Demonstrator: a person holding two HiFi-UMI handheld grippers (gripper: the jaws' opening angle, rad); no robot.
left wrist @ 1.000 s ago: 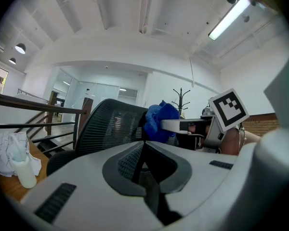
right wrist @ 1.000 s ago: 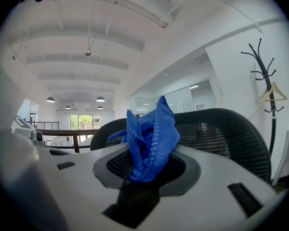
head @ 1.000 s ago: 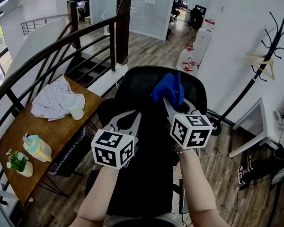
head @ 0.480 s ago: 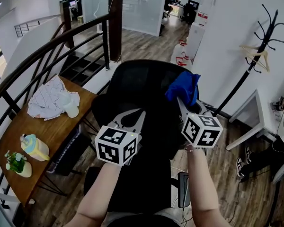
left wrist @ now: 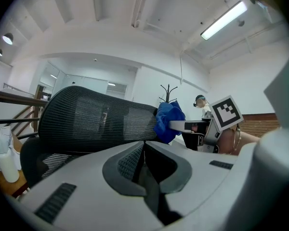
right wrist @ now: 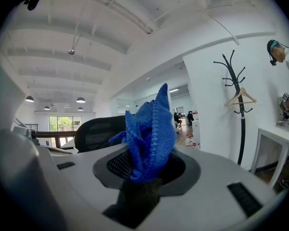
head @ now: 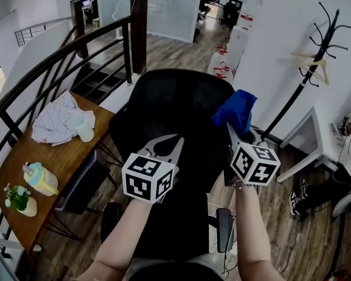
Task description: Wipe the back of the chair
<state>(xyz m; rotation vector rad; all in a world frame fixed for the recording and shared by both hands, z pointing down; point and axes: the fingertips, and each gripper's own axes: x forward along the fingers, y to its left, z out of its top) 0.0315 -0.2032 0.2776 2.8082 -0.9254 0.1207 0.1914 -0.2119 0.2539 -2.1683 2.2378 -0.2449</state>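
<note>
A black mesh office chair (head: pixel 175 110) stands before me, its back (left wrist: pixel 91 124) curving across the left gripper view. My right gripper (head: pixel 233 129) is shut on a bunched blue cloth (head: pixel 237 110) at the right edge of the chair back; the cloth (right wrist: pixel 149 134) fills the middle of the right gripper view. My left gripper (head: pixel 171 144) hovers over the chair, jaws together with nothing between them (left wrist: pixel 145 150). The blue cloth (left wrist: pixel 167 121) and the right gripper show at the chair's right end in the left gripper view.
A wooden side table (head: pixel 52 157) at the left holds a crumpled white cloth (head: pixel 58 122), a bottle (head: pixel 40 179) and a small plant (head: pixel 19 199). A dark stair railing (head: pixel 64 57) runs behind. A coat stand (head: pixel 307 69) and white desk (head: pixel 316 139) stand right.
My right gripper has carried the blue cloth from the top middle of the chair back to its right edge. The left gripper has barely moved.
</note>
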